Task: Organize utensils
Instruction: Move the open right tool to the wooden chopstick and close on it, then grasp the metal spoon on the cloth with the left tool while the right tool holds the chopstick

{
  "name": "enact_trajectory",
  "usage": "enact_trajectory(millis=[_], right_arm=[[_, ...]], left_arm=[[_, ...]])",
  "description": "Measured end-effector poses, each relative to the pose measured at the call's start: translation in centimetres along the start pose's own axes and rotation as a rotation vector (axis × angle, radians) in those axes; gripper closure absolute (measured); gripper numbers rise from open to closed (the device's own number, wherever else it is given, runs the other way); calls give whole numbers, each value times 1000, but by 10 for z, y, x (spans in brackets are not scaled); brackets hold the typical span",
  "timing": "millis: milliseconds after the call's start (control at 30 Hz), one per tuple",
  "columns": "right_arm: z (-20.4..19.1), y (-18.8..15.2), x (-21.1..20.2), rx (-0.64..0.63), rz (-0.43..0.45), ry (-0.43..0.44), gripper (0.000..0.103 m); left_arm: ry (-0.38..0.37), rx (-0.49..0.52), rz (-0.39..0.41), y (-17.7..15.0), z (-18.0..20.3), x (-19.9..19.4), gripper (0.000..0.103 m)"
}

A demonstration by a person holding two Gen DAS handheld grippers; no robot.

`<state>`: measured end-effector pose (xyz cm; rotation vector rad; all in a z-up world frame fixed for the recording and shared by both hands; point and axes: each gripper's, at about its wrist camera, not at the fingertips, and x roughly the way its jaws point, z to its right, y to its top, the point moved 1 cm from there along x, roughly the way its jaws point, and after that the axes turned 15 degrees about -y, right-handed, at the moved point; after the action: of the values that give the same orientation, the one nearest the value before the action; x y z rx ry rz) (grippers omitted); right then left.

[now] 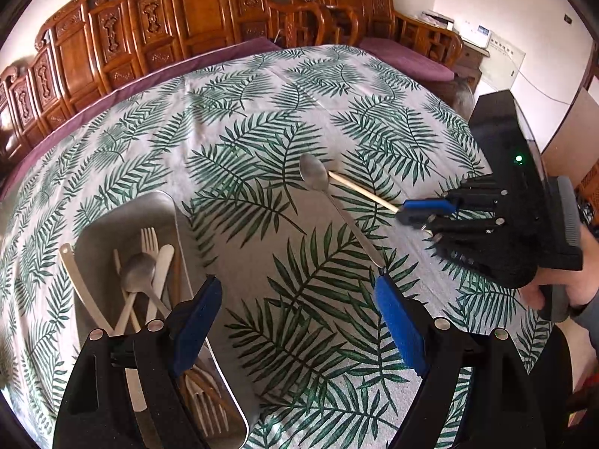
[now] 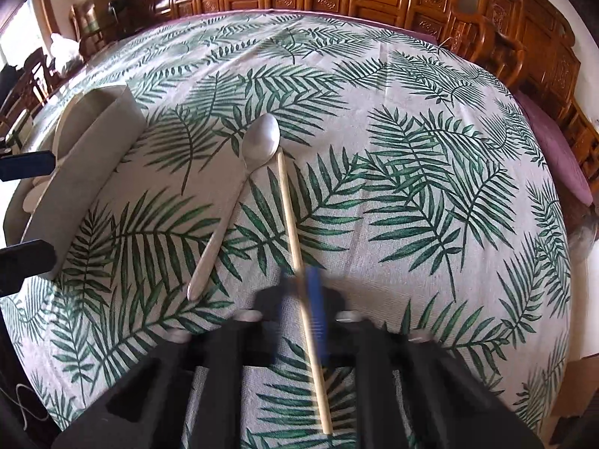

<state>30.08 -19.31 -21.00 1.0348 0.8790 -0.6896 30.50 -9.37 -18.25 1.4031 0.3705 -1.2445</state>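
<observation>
From the left wrist camera we see our left gripper [image 1: 299, 321] with its blue-padded fingers spread wide and nothing between them, hanging over the leaf-print tablecloth [image 1: 239, 119]. Toward the table's left edge lies the grey tray [image 1: 179, 220], already holding forks, a metal spoon and pale plastic pieces. Out near the middle of the cloth lies the long steel spoon [image 1: 322, 191], bowl pointing toward the far edge, its handle tip just ahead of our right-hand finger. Beside it, the wooden chopstick [image 1: 363, 191] runs from the spoon's bowl toward the right edge, where our right gripper [image 1: 415, 215] has its pads pressed together on the stick's near end; a hand [image 1: 561, 292] grips its handle. Carved wooden chairs [image 1: 149, 26] line the far side.

From the right wrist camera, blurred near the fingers, we see the right gripper [image 2: 307, 299] pinching the chopstick [image 2: 288, 202], whose far tip touches the spoon [image 2: 258, 146]. The tray [image 2: 93, 149] sits near the left edge, well apart from both
</observation>
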Motion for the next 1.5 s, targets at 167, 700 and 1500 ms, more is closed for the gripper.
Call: enact_trajectory(millis=[167, 700, 1500], right_arm=[[7, -15, -7, 20, -22, -12, 97], [33, -50, -16, 164, -33, -4, 97], [40, -59, -36, 190, 33, -48, 98]], left_arm=[[-15, -3, -19, 4, 4, 12, 23], [-15, 37, -65, 52, 14, 76, 23], [-3, -25, -116, 66, 2, 111, 98]])
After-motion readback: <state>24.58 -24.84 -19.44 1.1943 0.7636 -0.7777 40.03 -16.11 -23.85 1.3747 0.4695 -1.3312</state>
